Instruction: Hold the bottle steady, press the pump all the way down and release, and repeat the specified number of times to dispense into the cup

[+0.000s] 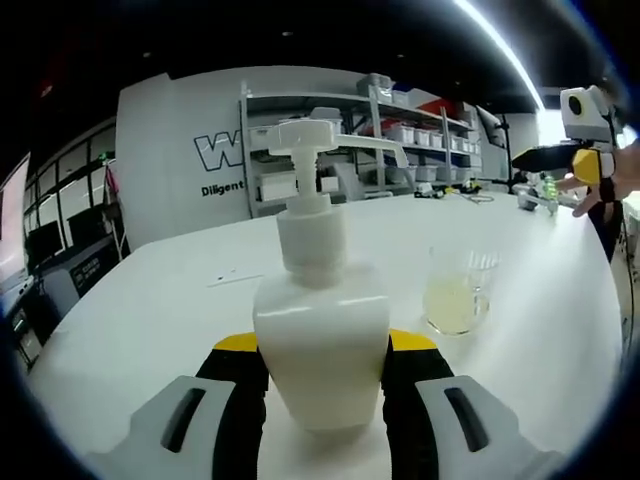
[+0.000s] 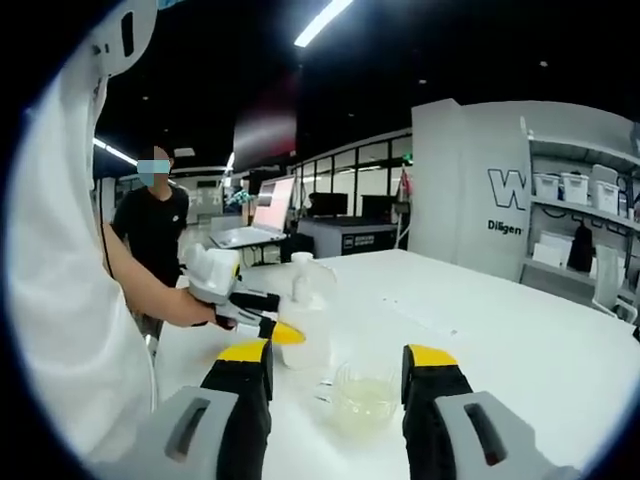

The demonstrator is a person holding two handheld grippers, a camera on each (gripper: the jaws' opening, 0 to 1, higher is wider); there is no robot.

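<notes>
A white pump bottle stands on the white table, and my left gripper is shut on its body, one jaw on each side. Its pump head is up, with the spout pointing right, above a clear cup holding a little pale yellow liquid. My right gripper hangs in the air far to the right, away from the pump. In the right gripper view, my right gripper is open with nothing held. Beyond it are the cup, the bottle and the left gripper.
The table's far edge runs in front of shelving with white bins. Small items lie at the far right of the table. A white sleeve is at the left of the right gripper view. A person in black stands behind.
</notes>
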